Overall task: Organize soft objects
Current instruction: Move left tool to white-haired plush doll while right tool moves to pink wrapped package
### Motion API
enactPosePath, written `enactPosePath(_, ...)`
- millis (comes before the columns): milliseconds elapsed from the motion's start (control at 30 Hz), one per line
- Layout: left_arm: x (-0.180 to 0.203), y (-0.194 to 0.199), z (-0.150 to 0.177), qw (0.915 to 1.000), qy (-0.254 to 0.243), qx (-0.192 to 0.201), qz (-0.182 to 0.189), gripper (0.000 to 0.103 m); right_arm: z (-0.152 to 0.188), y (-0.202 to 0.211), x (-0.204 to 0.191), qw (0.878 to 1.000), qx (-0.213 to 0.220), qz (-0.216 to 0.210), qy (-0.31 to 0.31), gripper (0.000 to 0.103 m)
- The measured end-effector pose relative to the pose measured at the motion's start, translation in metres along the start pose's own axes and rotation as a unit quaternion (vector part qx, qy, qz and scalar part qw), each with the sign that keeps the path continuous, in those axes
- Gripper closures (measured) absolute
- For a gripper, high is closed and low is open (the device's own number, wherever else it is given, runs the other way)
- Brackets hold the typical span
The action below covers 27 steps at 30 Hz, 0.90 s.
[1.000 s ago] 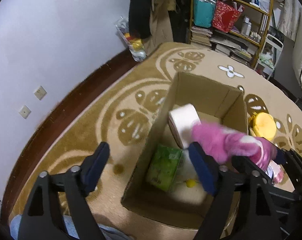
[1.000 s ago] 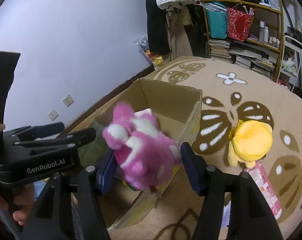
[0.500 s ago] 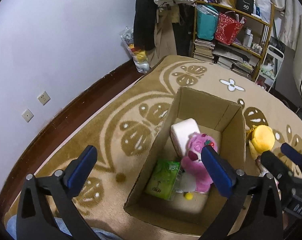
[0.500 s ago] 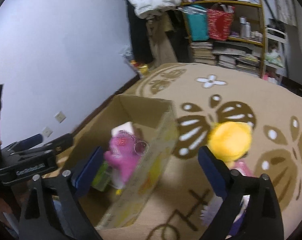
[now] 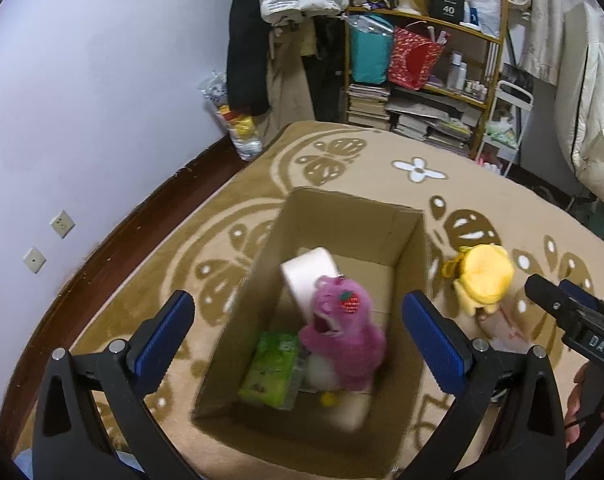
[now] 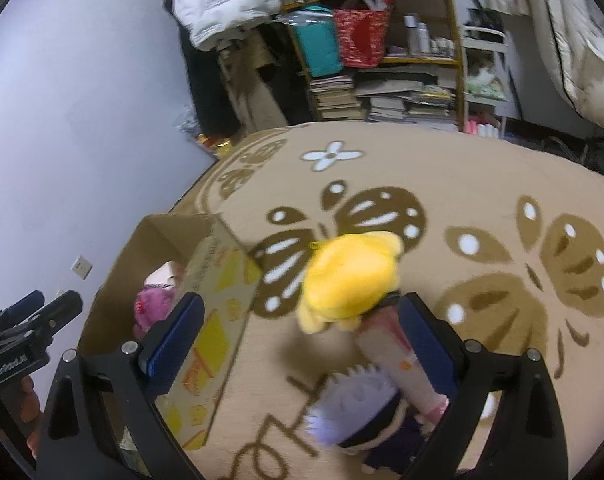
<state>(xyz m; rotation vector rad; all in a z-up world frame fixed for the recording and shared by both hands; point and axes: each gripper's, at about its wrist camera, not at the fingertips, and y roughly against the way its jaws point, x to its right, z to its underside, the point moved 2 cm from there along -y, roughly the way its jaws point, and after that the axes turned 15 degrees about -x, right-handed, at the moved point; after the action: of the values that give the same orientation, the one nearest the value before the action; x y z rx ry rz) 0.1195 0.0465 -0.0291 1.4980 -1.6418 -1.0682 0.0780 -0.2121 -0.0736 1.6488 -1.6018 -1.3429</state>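
A second ago the right gripper (image 6: 300,340) was squeezing the pink plush toy (image 5: 344,340) over the cardboard box (image 5: 342,208). Now the toy lies inside the box, near the middle, leaning on a white roll (image 5: 308,270) and next to a green pack (image 5: 272,364). So one soft thing is put away.

The right gripper has let go and moved out over the rug (image 6: 482,184). Its fingers are wide apart with nothing between them. It now points at the yellow plush toy (image 6: 350,276), which lies on the rug just beside the box's right wall. That toy is probably next. A white-haired doll (image 6: 358,412) and a pink pack (image 6: 390,344) lie close by too.

The left gripper (image 5: 298,344) hangs above the box, fingers wide apart and empty.

The rug is tan with brown butterflies. At its far edge a shelf (image 5: 422,80) holds books and bags, and the wall (image 5: 82,80) is pale.
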Motion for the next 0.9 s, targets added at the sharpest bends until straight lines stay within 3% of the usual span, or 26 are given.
enactPosePath(467,0.070,-0.007,0.006,0.9964,-0.085,0.005,-0.003,0.001,0.012,-0.014,0.056,0.998,-0.042,0.007,-0.055,0.001)
enactPosePath(900,0.143,-0.016,0.014,0.9880,-0.153,-0.010,0.016,0.001,0.016,-0.015,0.081,0.997,-0.043,0.007,-0.067,0.001)
